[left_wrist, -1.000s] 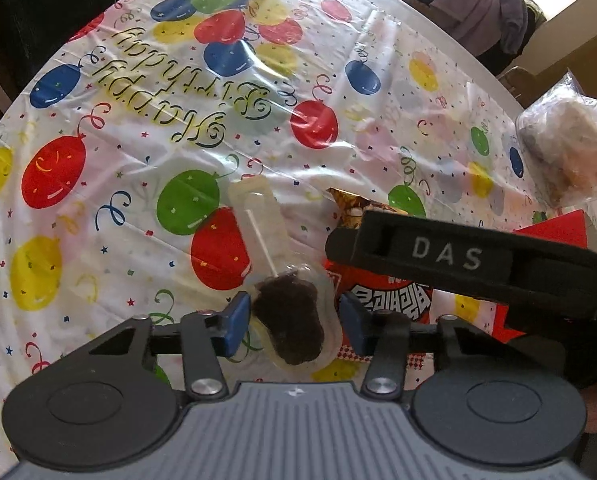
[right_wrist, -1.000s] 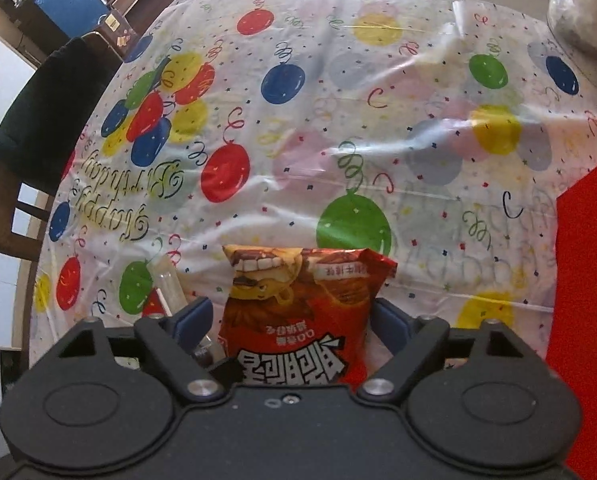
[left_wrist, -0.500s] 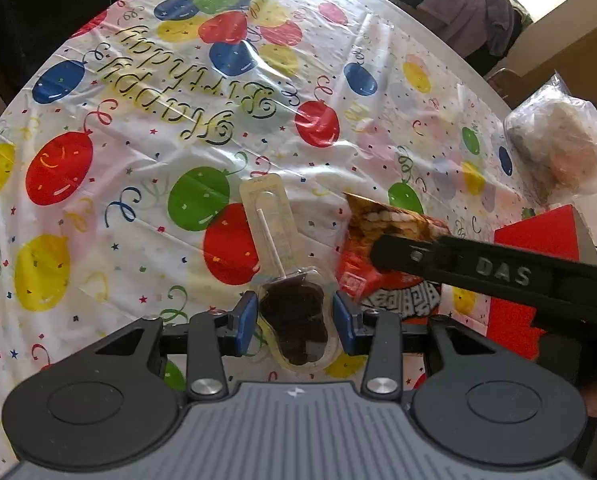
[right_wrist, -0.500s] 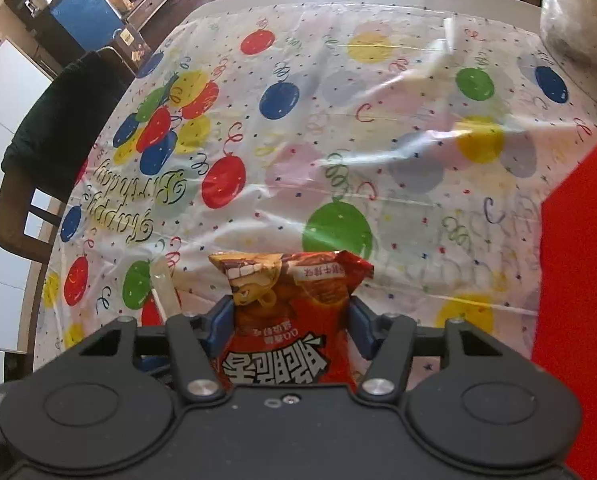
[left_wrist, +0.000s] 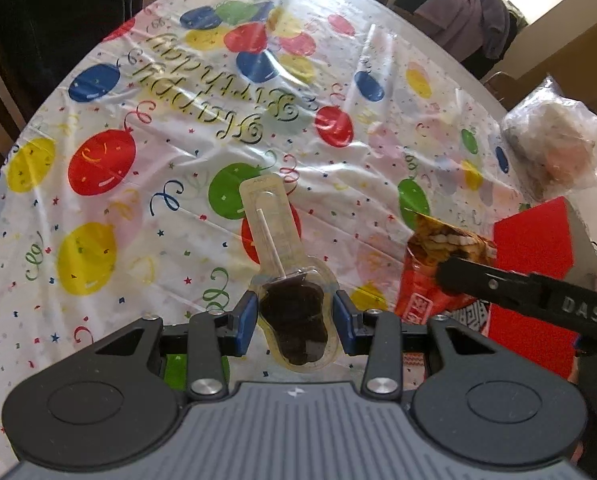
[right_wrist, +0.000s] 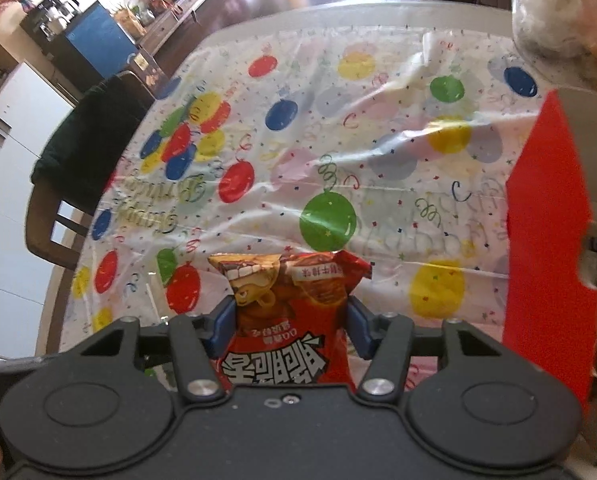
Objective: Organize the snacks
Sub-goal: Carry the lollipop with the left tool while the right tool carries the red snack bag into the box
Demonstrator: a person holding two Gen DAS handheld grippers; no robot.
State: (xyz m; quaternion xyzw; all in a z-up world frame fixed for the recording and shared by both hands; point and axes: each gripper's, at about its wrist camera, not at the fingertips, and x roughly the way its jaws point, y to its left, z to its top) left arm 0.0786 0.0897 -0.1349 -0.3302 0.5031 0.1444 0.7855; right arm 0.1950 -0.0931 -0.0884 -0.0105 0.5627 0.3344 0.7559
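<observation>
The left gripper (left_wrist: 293, 317) squeezes a clear pack with a dark lollipop (left_wrist: 293, 316) between its 2 blue pads, its stick end pointing away over the balloon tablecloth (left_wrist: 138, 184). The right gripper (right_wrist: 286, 324) pinches a red snack bag (right_wrist: 288, 320) by its sides. Just right stands a red box (right_wrist: 546, 240). Farther back sits a crinkly plastic bag (left_wrist: 554, 140).

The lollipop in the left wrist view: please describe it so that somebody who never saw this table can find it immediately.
Start at the balloon-print birthday tablecloth. Near its close edge the left gripper is shut on a clear blister pack: that is the lollipop, dark brown, its white stick pointing away. The red snack bag beside it is opaque and has no stick.
</observation>
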